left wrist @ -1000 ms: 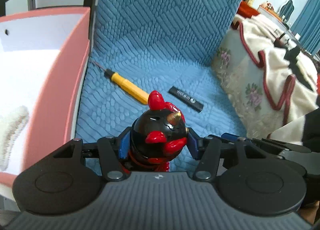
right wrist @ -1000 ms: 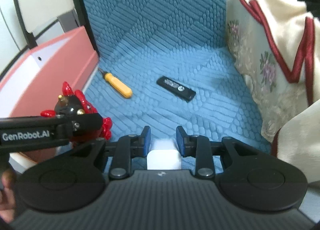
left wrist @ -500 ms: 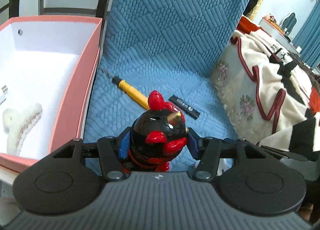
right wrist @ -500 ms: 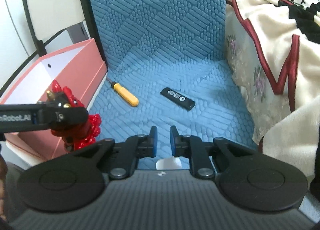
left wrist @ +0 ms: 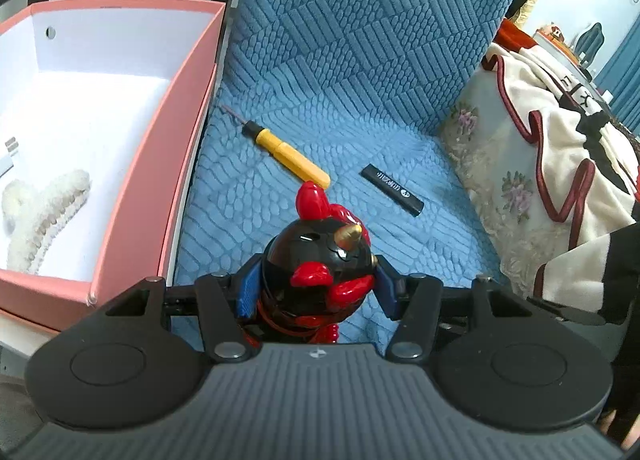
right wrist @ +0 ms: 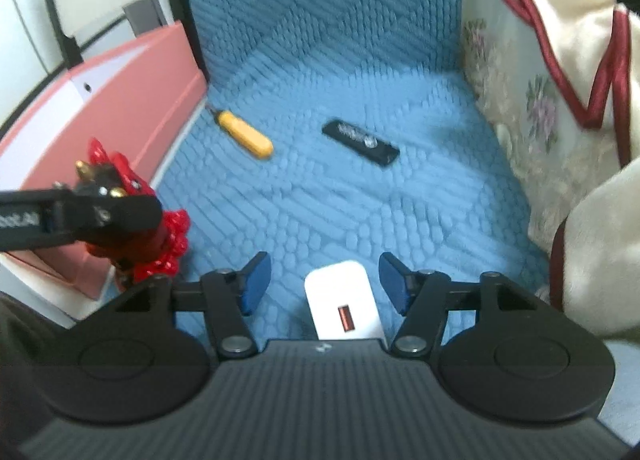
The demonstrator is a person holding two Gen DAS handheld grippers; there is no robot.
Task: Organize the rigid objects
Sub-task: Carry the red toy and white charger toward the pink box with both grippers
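Your left claw (left wrist: pixel 316 288) is clamped on the red-and-black figurine (left wrist: pixel 320 272), held above the blue cushion (left wrist: pixel 360 120), the pink box (left wrist: pixel 152 164) at its 9 o'clock. Your right claw (right wrist: pixel 322 284) is spread apart around the white charger (right wrist: pixel 342 306).

Each hand-held gripper, left (left wrist: pixel 316 292) and right (right wrist: pixel 324 286), has a dark grey ribbed body, two round black discs, black linkage arms with silver screws and blue finger pads (right wrist: pixel 254 286). White lettering marks the left one's side.
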